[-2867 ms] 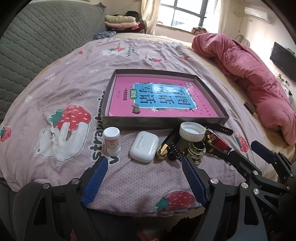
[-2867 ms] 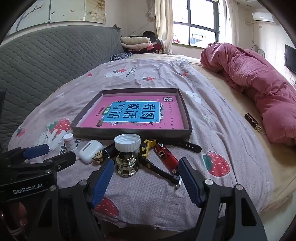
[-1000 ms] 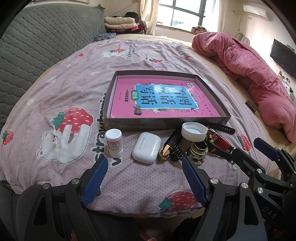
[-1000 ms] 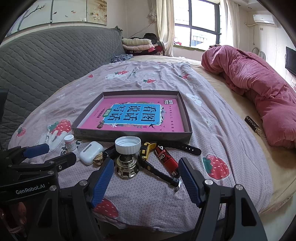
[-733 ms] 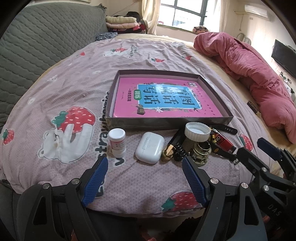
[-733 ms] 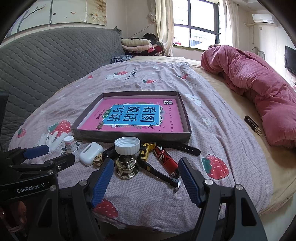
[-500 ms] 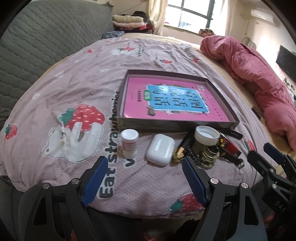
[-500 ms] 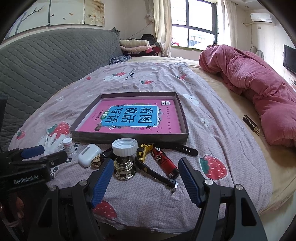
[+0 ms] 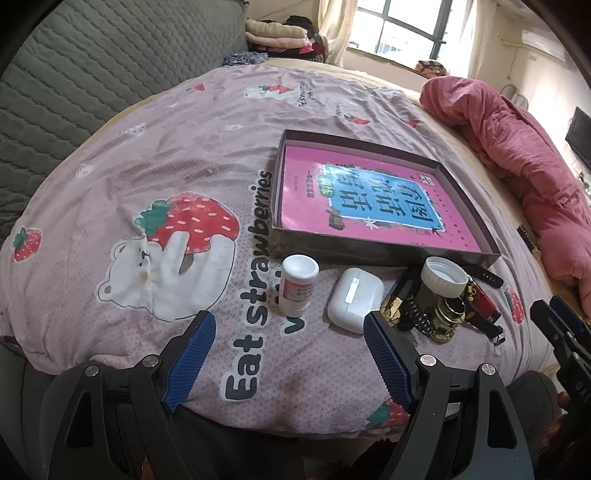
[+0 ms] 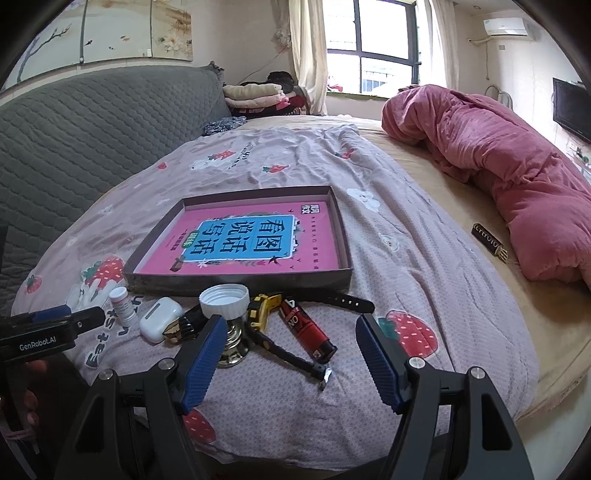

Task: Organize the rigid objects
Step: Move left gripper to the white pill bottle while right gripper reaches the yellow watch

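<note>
Across the near edge of a bed, a row of small rigid objects lay just in front of a shallow dark tray [image 9: 369,248]: a white pill bottle [image 9: 297,284] standing upright at the left, a white earbud case [image 9: 355,299] beside it, then a cluster of a gold-tipped black piece [image 10: 181,326], a brass-coloured knob [image 9: 448,318] with a white ribbed cap [image 9: 445,276] on top, a yellow-and-black watch [image 10: 266,317] with its strap trailing, and a red lighter [image 10: 307,329]. Inside the tray lay a pink book [image 10: 251,240] with large Chinese characters on a blue panel, too small elsewhere to read. The lighter bore white letters "ON". The left gripper [image 9: 288,345] hung wide open and empty above the sheet, short of the pill bottle and the case. The right gripper [image 10: 290,354] was also wide open and empty, its left pad in front of the knob, the lighter and strap between its fingers. The left tool's body read "GenRobot.AI". The mauve sheet [image 9: 155,155] was printed with strawberries, a white bear and "Eat strawberries". A grey quilted headboard [image 10: 81,140] rose on the left; a rolled pink duvet [image 10: 509,177] lay on the right, with a small dark bar [image 10: 488,243] beside it. Folded clothes [image 10: 255,95] sat below a window [image 10: 384,48], with an air conditioner [image 10: 508,26] and a dark screen [image 10: 570,108] on the right wall
</note>
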Tool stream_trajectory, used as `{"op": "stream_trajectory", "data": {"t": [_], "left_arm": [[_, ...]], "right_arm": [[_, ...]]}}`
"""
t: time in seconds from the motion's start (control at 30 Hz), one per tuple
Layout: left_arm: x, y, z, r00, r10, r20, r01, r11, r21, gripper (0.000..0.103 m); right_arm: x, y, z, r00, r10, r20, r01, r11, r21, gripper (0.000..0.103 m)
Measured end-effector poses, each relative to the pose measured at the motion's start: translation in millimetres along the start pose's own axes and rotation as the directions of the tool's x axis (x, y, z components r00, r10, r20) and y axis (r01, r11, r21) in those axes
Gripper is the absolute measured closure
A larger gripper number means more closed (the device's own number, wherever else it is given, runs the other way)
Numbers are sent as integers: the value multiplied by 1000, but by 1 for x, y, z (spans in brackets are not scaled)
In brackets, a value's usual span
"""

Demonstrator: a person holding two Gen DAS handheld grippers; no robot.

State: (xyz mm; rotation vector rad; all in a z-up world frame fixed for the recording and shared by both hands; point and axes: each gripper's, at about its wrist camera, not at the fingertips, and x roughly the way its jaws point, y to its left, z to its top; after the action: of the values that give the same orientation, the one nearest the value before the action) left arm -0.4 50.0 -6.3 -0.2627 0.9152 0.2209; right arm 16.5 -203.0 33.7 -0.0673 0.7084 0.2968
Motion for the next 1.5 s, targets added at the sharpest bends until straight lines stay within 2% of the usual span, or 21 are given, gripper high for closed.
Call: {"op": "stream_trajectory", "data": {"t": [0.23,0.63,0.77,1.07,1.5], "left_arm": [[10,0,-2,1000,-11,-23,11,1000,-4,20],[36,3,1,998,-38,-58,37,999,-28,20],[42,3,2,997,-44,-66,43,999,-22,20],[56,1,4,995,-46,-84,46,999,-3,20],[66,3,5,995,-40,-97,39,999,-6,20]], "right_arm": [[6,1,-3,1000,13,-24,-13,1000,-7,32],[40,4,-9,992,45,-121,-48,999,-25,32],[51,10,-13,987,39,-156,-52,996,-75,38],[72,16,-10,986,33,-166,-54,991,-123,51],[97,29,-12,977,63,-204,-91,987,-131,59]]}}
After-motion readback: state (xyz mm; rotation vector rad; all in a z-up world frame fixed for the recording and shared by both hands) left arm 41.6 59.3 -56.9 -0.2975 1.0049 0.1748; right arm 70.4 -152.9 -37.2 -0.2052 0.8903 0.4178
